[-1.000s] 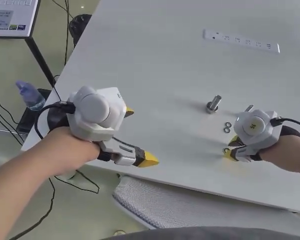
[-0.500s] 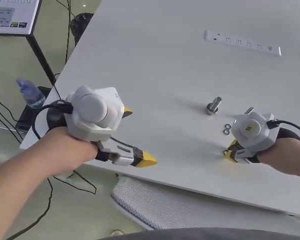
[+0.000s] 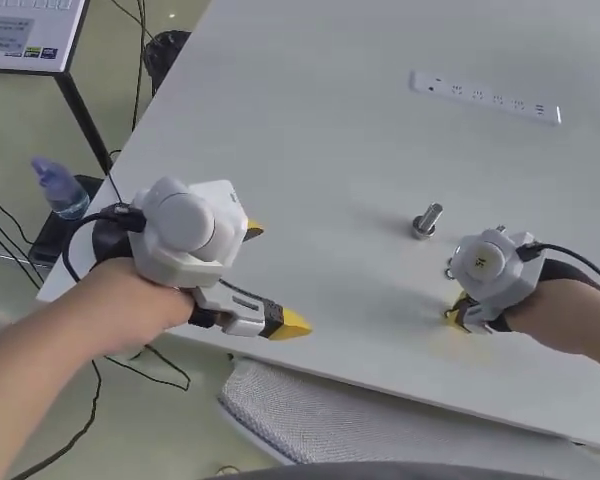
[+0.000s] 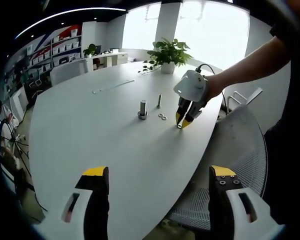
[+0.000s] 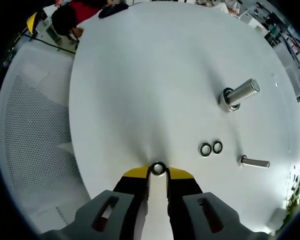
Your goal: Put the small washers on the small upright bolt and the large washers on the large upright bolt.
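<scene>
Fingertips (image 5: 135,174) of right gripper (image 5: 158,172) narrow, pinching a washer (image 5: 158,168) on the table (image 5: 140,75) short of large bolt (image 5: 238,95) and small bolt (image 5: 255,162), left gripper (image 4: 159,172) wide open; I read this as pickup, next needs lift and alignment over the matching bolt.

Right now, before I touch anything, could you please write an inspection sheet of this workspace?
Surface: white table, no spills seen.
Job's things: large bolt and small bolt upright; two loose washers flat on the table near them.
Clutter: power strip at the far side.
Grippers: left gripper open, at the near table edge; right gripper shut on a washer at the table surface.
Cables: black cables on the floor; one runs to each gripper.
Surroundings: mesh chair, bottle, potted plant.
</scene>
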A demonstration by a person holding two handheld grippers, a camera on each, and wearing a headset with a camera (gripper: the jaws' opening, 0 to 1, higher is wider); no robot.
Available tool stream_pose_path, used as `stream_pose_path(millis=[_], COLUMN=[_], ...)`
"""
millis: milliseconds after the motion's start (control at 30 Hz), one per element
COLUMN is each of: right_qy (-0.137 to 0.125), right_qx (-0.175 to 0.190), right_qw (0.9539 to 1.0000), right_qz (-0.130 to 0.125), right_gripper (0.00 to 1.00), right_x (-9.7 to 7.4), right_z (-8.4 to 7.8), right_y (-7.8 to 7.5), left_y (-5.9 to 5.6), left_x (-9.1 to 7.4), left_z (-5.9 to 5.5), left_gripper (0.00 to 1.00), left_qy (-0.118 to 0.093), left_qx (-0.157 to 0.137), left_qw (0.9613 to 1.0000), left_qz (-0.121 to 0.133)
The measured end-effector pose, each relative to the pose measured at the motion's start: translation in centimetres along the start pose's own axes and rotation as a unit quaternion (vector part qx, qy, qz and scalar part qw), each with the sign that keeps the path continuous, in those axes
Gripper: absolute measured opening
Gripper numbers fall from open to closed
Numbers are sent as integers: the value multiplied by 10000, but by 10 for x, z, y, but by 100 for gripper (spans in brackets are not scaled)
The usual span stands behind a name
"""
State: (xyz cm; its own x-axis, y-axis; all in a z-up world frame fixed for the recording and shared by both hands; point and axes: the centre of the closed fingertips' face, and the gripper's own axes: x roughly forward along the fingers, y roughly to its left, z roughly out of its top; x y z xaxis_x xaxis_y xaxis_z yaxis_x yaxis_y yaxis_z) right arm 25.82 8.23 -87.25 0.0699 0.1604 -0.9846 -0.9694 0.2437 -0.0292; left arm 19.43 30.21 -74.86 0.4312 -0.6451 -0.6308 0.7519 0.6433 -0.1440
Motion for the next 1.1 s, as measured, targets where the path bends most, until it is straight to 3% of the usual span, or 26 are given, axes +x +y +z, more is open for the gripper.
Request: stream_pose_path(millis=[167, 267, 433, 767, 867, 967, 1100], right_qy=[-64, -105, -399, -632, -561, -245, -40], right_qx=[-103, -164, 117, -9, -244, -514, -478], right_qw=[9999, 9998, 9987, 9970, 9974, 9982, 9987], right_qz=[-35, 11, 278, 441, 385, 186, 153], right_gripper=[13, 13, 12, 12, 13, 12, 13], right_x=[2, 3, 4, 6, 7, 8, 9], right_z=[-1, -1, -2, -3, -3, -5, -3], right_y=[-4, -6, -8, -8, -6, -8, -6], left_y=[-1, -3, -6, -13, -13, -15, -14], left_x=[1, 3, 7, 12, 14, 17, 18], left_z=[6, 16, 24, 25, 25, 25, 23], left_gripper=[81, 81, 81, 81, 81, 80, 80], left_qy=[-37, -126, -192, -153, -174, -163, -148], left_qx=[2, -68, -161, -348, -383, -412, -426], left_qw=[10000, 9997, 9991, 9976, 9972, 9971, 9972], left_qz=[85, 200, 344, 586, 617, 615, 589])
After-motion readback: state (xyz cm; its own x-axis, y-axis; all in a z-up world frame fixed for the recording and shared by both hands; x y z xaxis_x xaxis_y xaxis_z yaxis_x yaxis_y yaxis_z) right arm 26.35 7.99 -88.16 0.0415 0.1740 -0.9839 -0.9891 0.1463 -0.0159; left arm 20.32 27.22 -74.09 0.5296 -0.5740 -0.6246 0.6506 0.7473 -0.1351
